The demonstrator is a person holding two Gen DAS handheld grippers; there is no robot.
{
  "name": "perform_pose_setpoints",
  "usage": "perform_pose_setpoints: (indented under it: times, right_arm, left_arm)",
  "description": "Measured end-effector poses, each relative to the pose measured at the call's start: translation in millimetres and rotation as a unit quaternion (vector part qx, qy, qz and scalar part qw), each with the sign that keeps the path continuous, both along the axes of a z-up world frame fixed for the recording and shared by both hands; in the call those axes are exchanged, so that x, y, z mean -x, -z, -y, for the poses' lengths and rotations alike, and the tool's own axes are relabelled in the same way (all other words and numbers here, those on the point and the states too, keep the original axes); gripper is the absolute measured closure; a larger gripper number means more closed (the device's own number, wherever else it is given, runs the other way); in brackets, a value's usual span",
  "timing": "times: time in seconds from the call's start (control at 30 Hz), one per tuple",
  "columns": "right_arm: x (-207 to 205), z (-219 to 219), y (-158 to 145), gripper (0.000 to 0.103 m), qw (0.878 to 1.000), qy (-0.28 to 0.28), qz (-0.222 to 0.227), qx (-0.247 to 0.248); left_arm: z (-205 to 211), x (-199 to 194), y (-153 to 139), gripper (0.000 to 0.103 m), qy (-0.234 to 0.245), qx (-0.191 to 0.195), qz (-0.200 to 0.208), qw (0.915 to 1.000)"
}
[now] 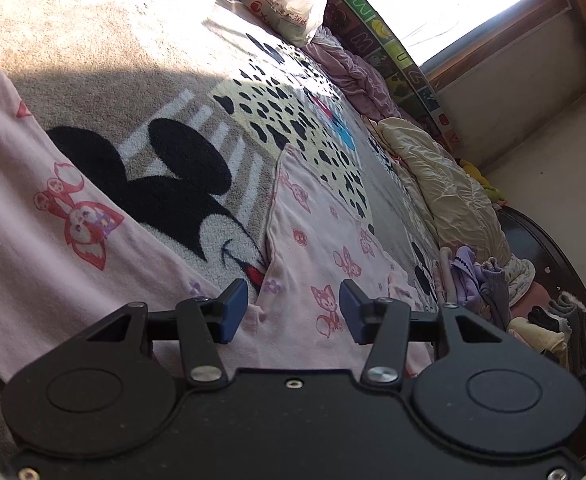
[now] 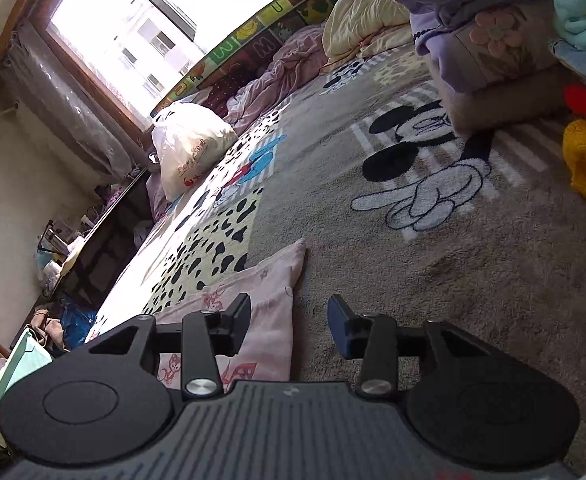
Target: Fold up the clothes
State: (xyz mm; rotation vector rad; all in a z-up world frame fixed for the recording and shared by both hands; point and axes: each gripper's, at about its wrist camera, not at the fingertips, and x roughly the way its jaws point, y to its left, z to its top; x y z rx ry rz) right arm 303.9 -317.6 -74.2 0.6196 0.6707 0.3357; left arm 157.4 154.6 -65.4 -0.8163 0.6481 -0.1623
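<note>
Cartoon-mouse rug (image 2: 433, 264), white plastic bag (image 2: 189, 148) near window (image 2: 165, 28), cream quilt (image 1: 445, 184), alphabet mat (image 1: 397, 48) along wall.

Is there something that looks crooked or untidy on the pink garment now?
Yes. The pink garment is only partly folded: one panel lies flat, while another part runs off diagonally across the rug. Nothing looks damaged or spilled.

I see a big window (image 2: 141, 36) pouring sunlight across the cartoon-print carpet (image 2: 433, 240). Just below the window runs an alphabet play fence (image 1: 397, 56), with a stuffed plastic bag (image 2: 191, 140) and rumpled bedding (image 1: 445, 184) lying before it. Pale walls (image 2: 1, 184) flank the window.
</note>
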Motion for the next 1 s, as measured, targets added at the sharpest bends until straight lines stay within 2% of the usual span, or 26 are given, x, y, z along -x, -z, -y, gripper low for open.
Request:
perform_pose_setpoints:
  times: [0.13,0.17,0.23,0.27,0.3,0.43,0.53,0.63,0.73,0.9,1.0]
  right_arm:
    - [-21.6,-22.5,14.9,0.049,1.0,-0.006,-0.025,-0.004]
    - [-24.4,-26.4,17.3,0.054,1.0,-0.011,-0.029,-0.006]
    - [-27.8,-33.6,21.0,0.077,0.999,-0.025,-0.035,-0.009]
    - [-24.7,-35.0,18.7,0.095,0.999,-0.025,-0.026,-0.007]
    - [-19.6,-35.4,14.9,0.099,1.0,-0.023,-0.012,-0.003]
    - [6.0,-24.5,-6.2,0.1,0.999,0.015,0.036,0.01]
    - [37.1,-3.6,-31.1,0.1,0.994,0.064,0.073,0.051]
    - [75.5,25.5,-46.5,0.1,0.983,0.12,0.094,0.102]
    - [101.6,52.4,-44.8,0.1,0.976,0.147,0.09,0.132]
    - [118.6,86.2,-18.6,0.1,0.971,0.173,0.044,0.16]
    - [124.7,96.9,-8.7,0.1,0.969,0.188,0.03,0.159]
  left_arm:
    - [-1.9,-5.9,5.1,0.053,0.0,0.007,-0.008,0.9999]
    - [-2.8,-6.9,6.0,0.053,0.0,0.011,-0.01,0.9999]
    - [-4.9,-8.0,6.9,0.053,-0.001,0.019,-0.01,0.9998]
    - [-5.7,-8.1,7.0,0.053,-0.001,0.021,-0.01,0.9997]
    - [-6.2,-7.9,6.9,0.053,-0.002,0.023,-0.01,0.9997]
    - [-7.4,-6.9,6.2,0.053,-0.004,0.026,-0.01,0.9996]
    - [-6.4,-6.7,4.8,0.053,-0.005,0.024,-0.01,0.9997]
    - [-4.8,-7.0,4.4,0.053,-0.005,0.019,-0.01,0.9998]
    - [-2.5,-8.2,4.1,0.053,-0.003,0.012,-0.009,0.9999]
    - [0.7,-8.1,3.7,0.053,-0.001,0.001,-0.008,1.0]
    - [2.3,-7.5,3.3,0.052,0.0,-0.004,-0.007,1.0]
